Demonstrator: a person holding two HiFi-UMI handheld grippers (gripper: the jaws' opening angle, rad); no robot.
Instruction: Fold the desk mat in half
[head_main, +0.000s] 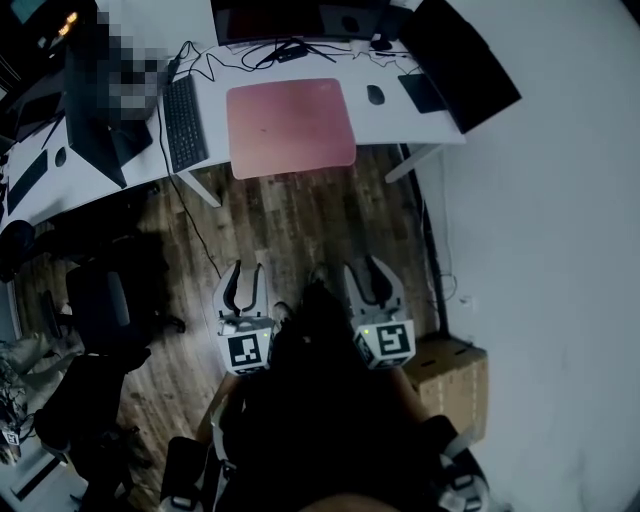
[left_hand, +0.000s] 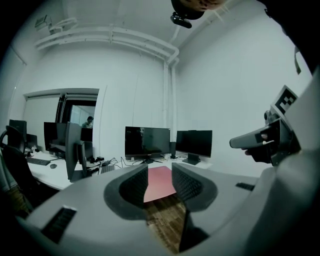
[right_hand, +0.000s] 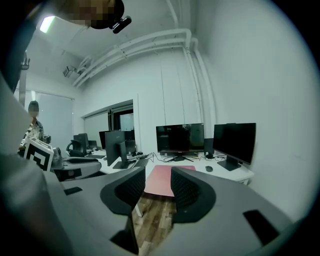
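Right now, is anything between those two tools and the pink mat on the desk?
Nothing visible. Only wooden floor separates the left tool and right tool from the pink desk mat; the keyboard and mouse sit beside it.

matt pink desk mat (head_main: 290, 125), smooth white desk (head_main: 388, 130), wood-plank floor (head_main: 300, 220)

1 pink desk mat (head_main: 290, 125) lies on 1 white desk (head_main: 400, 125) with 1 keyboard (head_main: 185, 122) and 1 mouse (head_main: 375, 94). Just behind the mat stand 2 monitors, the left monitor (right_hand: 179, 137) and the right monitor (right_hand: 235, 141). There are 2 grippers, the left gripper (head_main: 247, 272) and the right gripper (head_main: 366, 268), and 1 cardboard box (head_main: 455, 380).
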